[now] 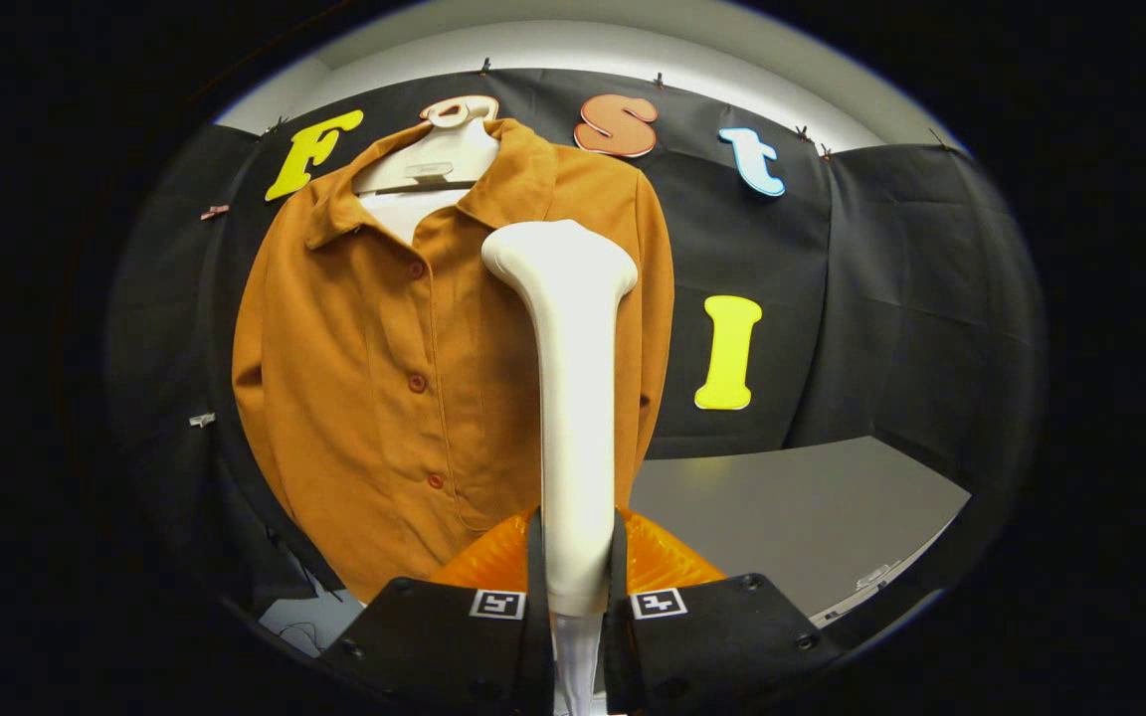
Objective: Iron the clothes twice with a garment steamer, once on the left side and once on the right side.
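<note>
An orange-brown button-front shirt [384,368] hangs on a white hanger [439,159] against the booth's black wall, beside a grey table [792,517]. In front of the shirt's right half, a white garment steamer [573,398] stands upright, head level with the chest. The gripper [577,597] has its jaws closed tight around the steamer's handle.

Grey tabletop [792,517] at lower right of the frame; black cloth wall [891,298] behind; pale ceiling band [573,40] at top.
</note>
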